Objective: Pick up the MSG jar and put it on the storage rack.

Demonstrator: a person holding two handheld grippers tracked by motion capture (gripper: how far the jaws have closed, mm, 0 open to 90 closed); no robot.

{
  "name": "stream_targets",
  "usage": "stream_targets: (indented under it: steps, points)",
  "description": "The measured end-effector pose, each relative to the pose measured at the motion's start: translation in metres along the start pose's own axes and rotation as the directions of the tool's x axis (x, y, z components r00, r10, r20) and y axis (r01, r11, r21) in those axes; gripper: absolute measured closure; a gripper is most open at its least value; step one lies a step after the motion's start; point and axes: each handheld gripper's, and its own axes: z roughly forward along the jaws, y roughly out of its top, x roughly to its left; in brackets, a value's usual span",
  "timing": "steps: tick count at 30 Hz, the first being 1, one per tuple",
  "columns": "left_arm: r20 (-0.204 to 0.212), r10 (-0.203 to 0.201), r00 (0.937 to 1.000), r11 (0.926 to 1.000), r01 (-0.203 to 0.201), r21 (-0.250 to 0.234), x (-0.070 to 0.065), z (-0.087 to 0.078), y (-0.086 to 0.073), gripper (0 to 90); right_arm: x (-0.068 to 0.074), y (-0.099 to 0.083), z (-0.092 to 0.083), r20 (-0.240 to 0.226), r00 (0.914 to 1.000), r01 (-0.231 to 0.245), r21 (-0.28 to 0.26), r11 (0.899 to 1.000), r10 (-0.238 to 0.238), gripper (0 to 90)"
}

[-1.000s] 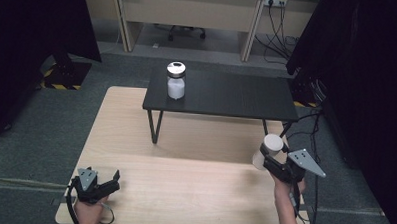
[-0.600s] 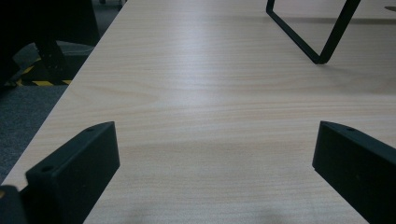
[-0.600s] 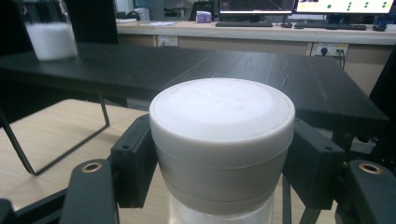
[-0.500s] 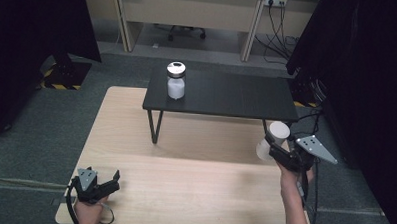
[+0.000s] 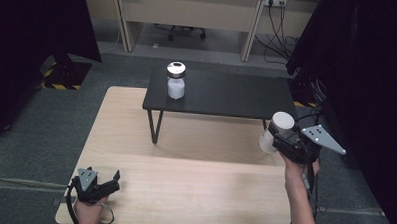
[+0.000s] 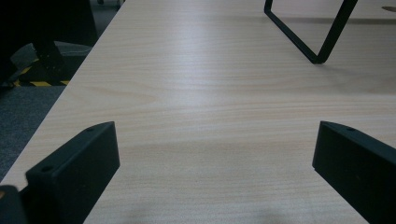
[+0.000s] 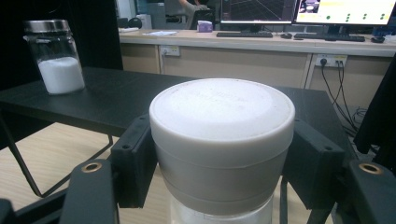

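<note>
My right gripper (image 5: 280, 137) is shut on a white-capped jar (image 5: 276, 130) and holds it in the air off the right end of the black shelf (image 5: 227, 95). In the right gripper view both jaws press the jar's white cap (image 7: 222, 135) from either side. A second jar (image 5: 176, 81) with a metal lid and white powder stands on the shelf's left part, also the glass jar (image 7: 54, 56) at the far left of the right gripper view. My left gripper (image 5: 109, 181) rests open on the wooden table (image 5: 184, 176) near its front left corner, nothing between its jaws.
The black shelf stands on thin legs (image 6: 308, 42) at the back of the wooden table. Dark curtains hang at both sides. A desk with monitors (image 7: 299, 14) and cables lies beyond the shelf.
My right gripper has risen with the white-capped jar, from near the table top to about shelf height. The left gripper has stayed put.
</note>
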Motion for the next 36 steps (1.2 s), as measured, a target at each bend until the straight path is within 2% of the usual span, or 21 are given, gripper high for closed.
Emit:
stream_targets:
  steps: [4, 10, 21, 25, 29, 36]
  points:
    - [0.000, -0.001, 1.0000, 1.0000, 0.001, 0.000, 0.000, 0.000, 0.000, 0.0, 0.000, 0.008, 0.001, 0.005, 1.0000, 0.004, 0.007, 1.000, -0.005, 33.8]
    - [0.000, -0.001, 1.0000, 1.0000, 0.001, 0.000, 0.000, 0.000, 0.000, 0.0, -0.003, 0.016, 0.002, 0.000, 0.9997, -0.025, 0.004, 1.000, 0.025, 33.8]
    - [-0.008, -0.011, 0.9999, 0.9999, 0.011, -0.003, 0.000, -0.001, -0.001, 0.0, -0.004, 0.031, 0.007, -0.009, 1.0000, -0.003, 0.004, 1.000, 0.003, 33.8]
    - [0.001, -0.004, 1.0000, 1.0000, 0.004, 0.001, 0.001, 0.000, 0.000, 0.0, -0.003, 0.035, 0.009, -0.009, 0.9999, -0.004, 0.005, 1.000, 0.004, 33.8]
    - [-0.001, 0.000, 1.0000, 1.0000, 0.000, 0.000, 0.000, 0.000, 0.000, 0.0, -0.005, 0.042, 0.010, -0.023, 0.9997, -0.011, -0.003, 1.000, 0.011, 33.8]
    - [-0.002, -0.002, 1.0000, 1.0000, 0.002, 0.001, 0.000, 0.000, 0.000, 0.0, -0.006, 0.055, 0.013, -0.033, 0.9994, 0.002, -0.020, 1.000, -0.003, 33.8]
